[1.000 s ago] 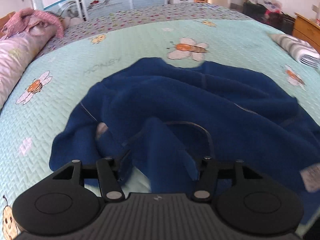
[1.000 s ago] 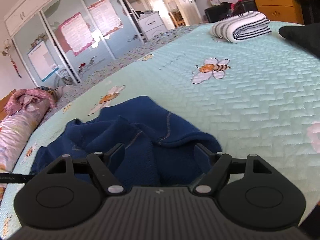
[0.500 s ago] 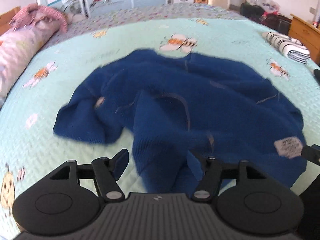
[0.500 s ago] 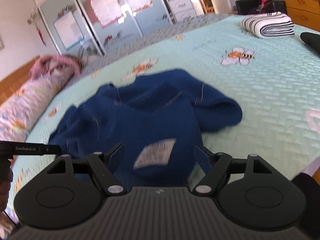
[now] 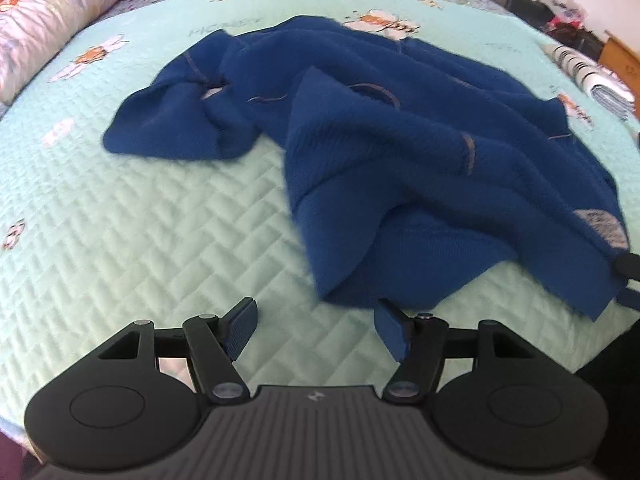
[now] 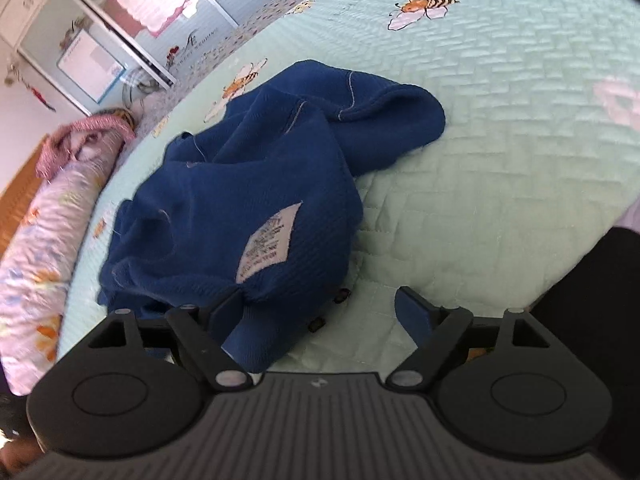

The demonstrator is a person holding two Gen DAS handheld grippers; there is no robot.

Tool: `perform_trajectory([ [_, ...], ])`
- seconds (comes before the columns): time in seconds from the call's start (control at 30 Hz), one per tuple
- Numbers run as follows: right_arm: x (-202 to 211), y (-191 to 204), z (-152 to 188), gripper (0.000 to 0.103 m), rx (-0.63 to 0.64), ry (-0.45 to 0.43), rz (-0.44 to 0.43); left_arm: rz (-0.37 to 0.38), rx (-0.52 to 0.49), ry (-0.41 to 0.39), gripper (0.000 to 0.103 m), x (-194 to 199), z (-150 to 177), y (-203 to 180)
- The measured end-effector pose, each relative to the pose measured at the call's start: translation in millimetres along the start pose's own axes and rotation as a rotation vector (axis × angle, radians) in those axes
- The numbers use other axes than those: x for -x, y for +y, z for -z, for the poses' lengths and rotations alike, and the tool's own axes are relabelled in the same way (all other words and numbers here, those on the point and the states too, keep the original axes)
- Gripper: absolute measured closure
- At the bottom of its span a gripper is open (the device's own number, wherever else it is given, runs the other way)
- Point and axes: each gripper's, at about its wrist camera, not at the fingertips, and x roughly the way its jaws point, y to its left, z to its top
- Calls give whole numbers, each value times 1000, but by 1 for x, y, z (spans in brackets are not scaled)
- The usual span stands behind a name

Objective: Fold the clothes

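Observation:
A dark blue knitted sweater (image 5: 420,152) lies crumpled on the mint quilted bedspread (image 5: 140,240). My left gripper (image 5: 316,316) is open just short of the sweater's near tip, with only quilt between its blue pads. In the right wrist view the sweater (image 6: 240,184) shows a white care label (image 6: 266,248) facing up. My right gripper (image 6: 322,304) is at the sweater's near edge with its jaws opening. A loose flap of the knit lies against the left finger (image 6: 228,312), and the right finger (image 6: 412,312) stands apart over bare quilt.
A long pink patterned bolster (image 6: 48,248) runs along the bed's left side. Folded striped cloth (image 5: 600,84) sits at the far right of the bed, with a wooden dresser behind it. Wardrobe doors (image 6: 120,32) stand beyond the bed. Something dark (image 6: 600,300) is at the near right.
Both grippers drew back toward the bed's near edge. The cloth that ran between the left fingers now lies free ahead of them. The right jaws have spread wider.

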Motion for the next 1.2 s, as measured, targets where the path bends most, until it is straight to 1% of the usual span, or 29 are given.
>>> perform_trajectory([
  [0.1,-1,-2,0,19,-36,9,-49,5,1,-16,36,-7,-6,-3],
  [0.23,-1,-1,-1,19,-35,8,-60,11,-19,-45,37,-12,-10,-9],
  [0.3,2,3,-2,19,-16,8,-55,-7,-51,-58,40,-11,-9,-14],
  [0.33,3,5,-2,19,-6,8,-53,-30,-82,-74,42,-9,-8,-18],
  [0.4,10,16,-1,19,98,-3,-32,-85,-159,-111,44,-7,-3,-26],
  [0.47,13,34,8,19,233,-24,10,-150,-246,-152,47,-6,4,-34],
  [0.53,15,53,18,19,372,-46,55,-201,-305,-190,49,-6,9,-39],
  [0.6,14,61,25,20,435,-46,66,-235,-346,-224,51,-7,11,-42],
  [0.7,12,58,23,20,415,-36,62,-264,-385,-266,56,-10,11,-41],
  [0.73,13,56,22,20,398,-38,63,-264,-385,-273,65,-9,11,-40],
  [0.77,14,52,20,20,380,-42,66,-258,-375,-281,82,-7,12,-38],
  [0.8,15,51,18,20,370,-45,69,-251,-358,-290,89,-4,10,-36],
  [0.83,16,50,19,20,366,-47,72,-248,-345,-304,93,1,9,-34],
  [0.93,19,52,22,20,381,-48,65,-239,-309,-349,95,17,7,-27],
  [1.03,18,62,30,20,430,-52,65,-235,-288,-375,95,38,2,-19],
  [1.1,18,69,35,20,468,-56,67,-223,-261,-392,95,59,0,-14],
  [1.2,21,78,41,20,527,-71,66,-163,-218,-415,95,104,0,-12],
])
